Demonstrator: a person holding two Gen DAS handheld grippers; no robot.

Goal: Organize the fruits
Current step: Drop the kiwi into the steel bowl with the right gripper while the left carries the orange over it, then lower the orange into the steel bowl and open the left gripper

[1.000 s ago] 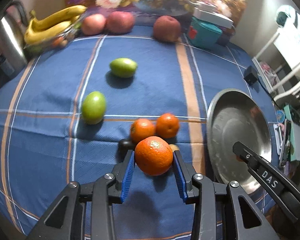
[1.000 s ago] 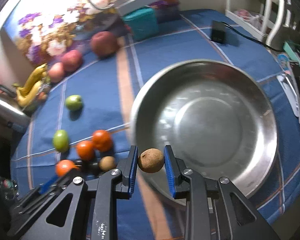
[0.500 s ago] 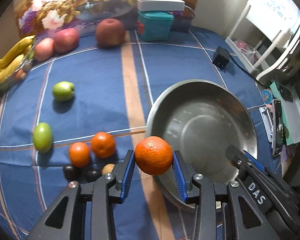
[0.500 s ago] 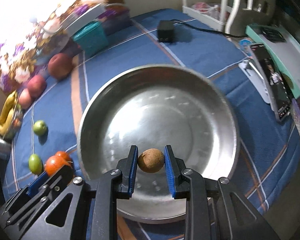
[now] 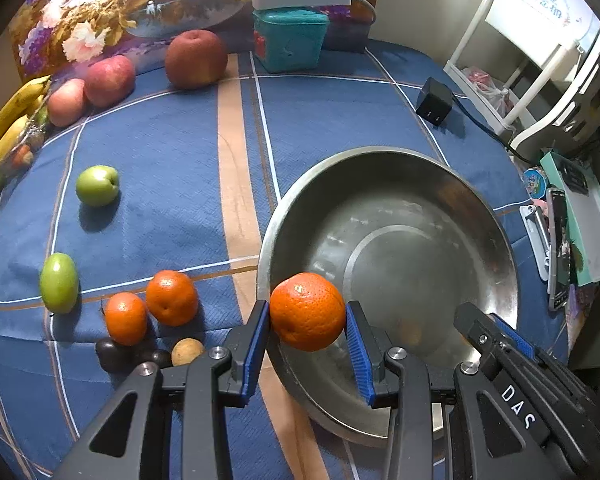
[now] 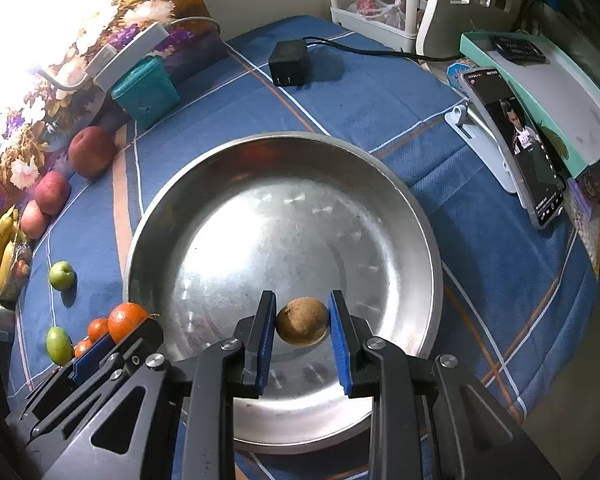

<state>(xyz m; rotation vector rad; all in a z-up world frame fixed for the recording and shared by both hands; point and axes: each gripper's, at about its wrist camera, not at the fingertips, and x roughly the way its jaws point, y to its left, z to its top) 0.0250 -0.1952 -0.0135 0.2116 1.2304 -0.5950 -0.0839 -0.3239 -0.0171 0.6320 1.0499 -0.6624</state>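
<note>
A: Surface?
B: Blue plaid cloth on the desk point(image 5: 172, 152), carrying a round stainless-steel bowl point(image 6: 400, 204).
A: Left gripper point(image 5: 307, 332)?
B: Jaws clamped on a round orange tangerine point(image 5: 307, 311), above the bowl's near rim.
A: Right gripper point(image 6: 302, 330)?
B: Jaws clamped on a small brown round fruit point(image 6: 302, 321), over the bowl interior.

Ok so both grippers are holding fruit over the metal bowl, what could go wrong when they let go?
1. The left gripper holds its orange right over the metal bowl's rim, so a release here might send it rolling onto the cloth.
2. The small brown fruit in the right gripper may roll or bounce on the slick bowl floor.
3. The two grippers sit close together and could bump.
</note>
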